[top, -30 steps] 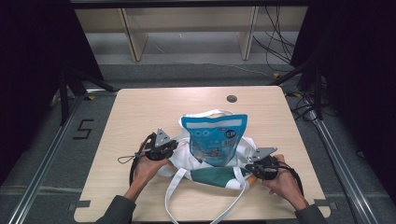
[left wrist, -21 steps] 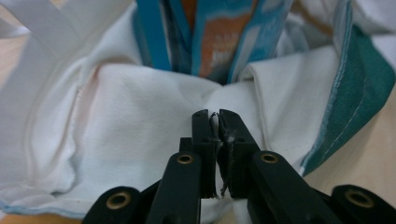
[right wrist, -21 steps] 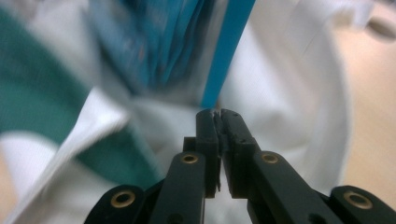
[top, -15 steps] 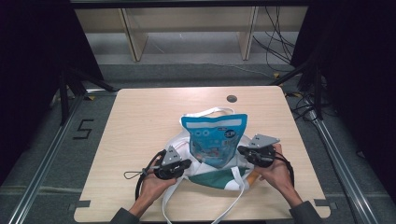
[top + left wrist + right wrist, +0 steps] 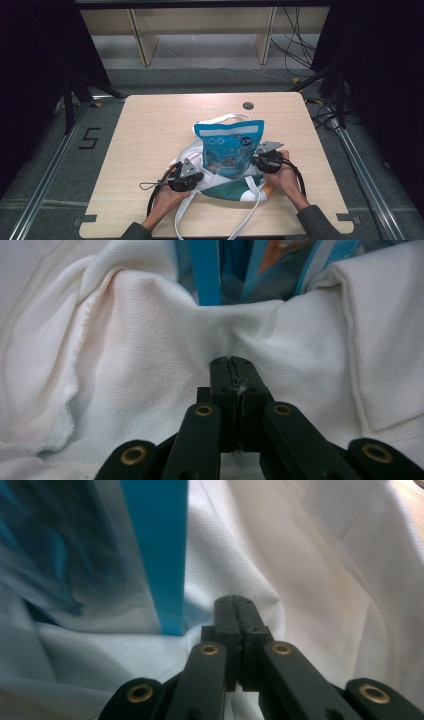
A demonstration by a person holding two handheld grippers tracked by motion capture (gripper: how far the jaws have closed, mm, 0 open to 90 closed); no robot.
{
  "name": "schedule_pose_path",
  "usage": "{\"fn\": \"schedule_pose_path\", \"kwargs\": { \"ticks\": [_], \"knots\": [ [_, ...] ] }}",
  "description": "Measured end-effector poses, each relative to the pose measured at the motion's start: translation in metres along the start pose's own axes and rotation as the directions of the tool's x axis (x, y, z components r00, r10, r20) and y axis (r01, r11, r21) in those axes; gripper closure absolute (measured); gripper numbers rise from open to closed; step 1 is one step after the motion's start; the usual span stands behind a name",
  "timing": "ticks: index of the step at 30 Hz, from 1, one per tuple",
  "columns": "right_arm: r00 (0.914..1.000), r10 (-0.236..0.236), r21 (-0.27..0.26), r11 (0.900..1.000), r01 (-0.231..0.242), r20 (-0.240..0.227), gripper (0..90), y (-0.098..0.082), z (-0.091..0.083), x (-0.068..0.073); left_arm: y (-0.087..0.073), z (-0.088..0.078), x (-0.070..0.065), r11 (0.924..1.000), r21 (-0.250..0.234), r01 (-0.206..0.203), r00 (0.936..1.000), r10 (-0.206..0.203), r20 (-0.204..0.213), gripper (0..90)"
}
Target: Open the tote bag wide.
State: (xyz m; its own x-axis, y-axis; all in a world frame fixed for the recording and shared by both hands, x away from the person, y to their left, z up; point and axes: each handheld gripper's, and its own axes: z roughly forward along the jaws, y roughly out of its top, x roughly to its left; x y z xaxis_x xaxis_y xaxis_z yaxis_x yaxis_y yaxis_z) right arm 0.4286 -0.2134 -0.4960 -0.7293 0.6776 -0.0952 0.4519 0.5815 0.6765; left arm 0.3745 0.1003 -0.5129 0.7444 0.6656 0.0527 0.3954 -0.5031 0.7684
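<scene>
Jaws of both grippers (image 5: 232, 362) (image 5: 239, 602) pinched together on white tote bag (image 5: 150, 340) cloth — soft, light; blue pouch (image 5: 231, 145) crinkly, slippery. Grip bag's rim/hem.

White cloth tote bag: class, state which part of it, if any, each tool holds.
Each tool pinches the white cloth tote bag at its mouth edge: left tool one side, right tool the other, beside the blue plastic pouch.

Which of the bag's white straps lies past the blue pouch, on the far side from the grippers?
The looped white strap arching above the blue pouch. The other straps trail off toward the table's near edge.
</scene>
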Motion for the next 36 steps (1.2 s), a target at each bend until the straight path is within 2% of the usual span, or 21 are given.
{"fn": "schedule_pose_path", "kwargs": {
  "ticks": [2, 4, 5, 6, 8, 10, 11, 12, 13, 14, 15, 16, 17, 21, 24, 28, 30, 31, 33, 34, 36],
  "knots": [
    [0.9998, 0.017, -0.027, 1.0, -0.017, -0.006, 87.3, 0.003, -0.01, 0.001, 0.007, -0.011, 0.001, 0.9996, -0.019, -0.022, 0.9997, 0.022, -0.011, 85.3],
    [0.9998, -0.018, -0.102, 0.995, 0.017, -0.005, 86.7, 0.004, -0.036, 0.005, 0.017, -0.026, 0.001, 0.9934, -0.113, 0.015, 0.9999, -0.015, 0.003, 84.1],
    [0.9998, -0.018, -0.102, 0.995, 0.017, -0.005, 86.7, 0.004, -0.036, 0.005, 0.017, -0.026, 0.001, 0.9934, -0.113, 0.015, 0.9999, -0.015, 0.003, 84.1],
    [0.9991, 0.001, -0.143, 0.99, -0.007, -0.042, 86.8, 0.002, -0.057, 0.008, 0.019, -0.031, -0.002, 0.9885, -0.143, 0.05, 0.9986, -0.047, 0.024, 84.0],
    [0.9983, -0.006, -0.164, 0.986, -0.004, -0.057, 86.8, 0.001, -0.064, 0.01, 0.021, -0.034, -0.011, 0.9863, -0.15, 0.07, 0.996, -0.06, 0.065, 83.9],
    [0.9974, -0.009, -0.169, 0.986, -0.003, -0.071, 86.8, -0.005, -0.074, 0.017, 0.022, -0.03, -0.02, 0.9888, -0.138, 0.055, 0.9938, -0.041, 0.104, 83.3],
    [0.9965, -0.019, -0.152, 0.988, 0.007, -0.081, 86.8, -0.009, -0.074, 0.02, 0.022, -0.024, -0.027, 0.9917, -0.126, 0.028, 0.9933, -0.014, 0.115, 83.1],
    [0.9953, -0.045, -0.096, 0.995, 0.037, -0.085, 87.6, -0.021, -0.069, 0.03, 0.019, -0.013, -0.039, 0.9967, -0.076, -0.028, 0.9934, 0.037, 0.108, 82.6],
    [0.9953, -0.045, -0.096, 0.995, 0.037, -0.085, 87.6, -0.021, -0.069, 0.03, 0.019, -0.013, -0.039, 0.9967, -0.076, -0.028, 0.9934, 0.037, 0.108, 81.3],
    [0.9941, -0.048, -0.07, 0.997, 0.041, -0.097, 88.3, -0.026, -0.067, 0.033, 0.018, -0.01, -0.045, 0.9944, -0.061, -0.086, 0.9937, 0.09, 0.067, 81.3],
    [0.9918, -0.06, -0.046, 0.997, 0.055, -0.113, 88.9, -0.03, -0.063, 0.037, 0.018, -0.009, -0.048, 0.9905, -0.052, -0.127, 0.9898, 0.13, 0.057, 81.3],
    [0.9898, -0.072, -0.02, 0.997, 0.07, -0.123, 89.1, -0.034, -0.059, 0.04, 0.018, -0.01, -0.05, 0.988, -0.053, -0.145, 0.9881, 0.148, 0.043, 81.3],
    [0.9894, -0.079, -0.003, 0.997, 0.079, -0.122, 90.0, -0.038, -0.054, 0.043, 0.018, -0.009, -0.052, 0.9891, -0.073, -0.128, 0.99, 0.132, 0.05, 81.7],
    [0.9883, -0.085, 0.039, 0.995, 0.09, -0.127, 90.0, -0.038, -0.05, 0.046, 0.015, -0.008, -0.05, 0.9858, -0.027, -0.166, 0.9853, 0.167, 0.035, 82.4],
    [0.988, -0.08, 0.035, 0.996, 0.085, -0.132, 90.0, -0.039, -0.048, 0.045, 0.015, -0.013, -0.047, 0.9902, -0.062, -0.125, 0.9906, 0.128, 0.047, 83.7],
    [0.9875, -0.082, 0.032, 0.996, 0.087, -0.134, 90.0, -0.039, -0.049, 0.043, 0.013, -0.023, -0.033, 0.9925, -0.049, -0.112, 0.9935, 0.113, 0.018, 84.2],
    [0.9889, -0.076, 0.037, 0.996, 0.081, -0.127, 89.5, -0.038, -0.051, 0.043, 0.008, -0.024, -0.026, 0.9966, -0.078, -0.028, 0.997, 0.033, 0.07, 84.9],
    [0.9904, -0.079, 0.023, 0.996, 0.082, -0.113, 89.4, -0.037, -0.052, 0.043, 0.006, -0.026, -0.02, 0.9966, -0.083, -0.003, 0.9993, 0.006, 0.037, 85.4],
    [0.9903, -0.07, -0.039, 0.997, 0.066, -0.12, 89.6, -0.033, -0.062, 0.041, 0.002, -0.028, -0.009, 0.9983, -0.049, -0.03, 0.9994, 0.03, -0.02, 85.5],
    [0.9902, -0.047, -0.062, 0.997, 0.039, -0.132, 89.8, -0.028, -0.074, 0.038, -0.004, -0.023, -0.007, 0.9993, -0.032, -0.02, 0.9995, 0.019, -0.023, 85.3],
    [0.9915, -0.05, -0.062, 0.997, 0.042, -0.121, 89.8, -0.027, -0.075, 0.037, -0.006, -0.021, -0.008, 0.9997, -0.021, -0.009, 0.9999, 0.009, -0.013, 85.3]
  ]
}}
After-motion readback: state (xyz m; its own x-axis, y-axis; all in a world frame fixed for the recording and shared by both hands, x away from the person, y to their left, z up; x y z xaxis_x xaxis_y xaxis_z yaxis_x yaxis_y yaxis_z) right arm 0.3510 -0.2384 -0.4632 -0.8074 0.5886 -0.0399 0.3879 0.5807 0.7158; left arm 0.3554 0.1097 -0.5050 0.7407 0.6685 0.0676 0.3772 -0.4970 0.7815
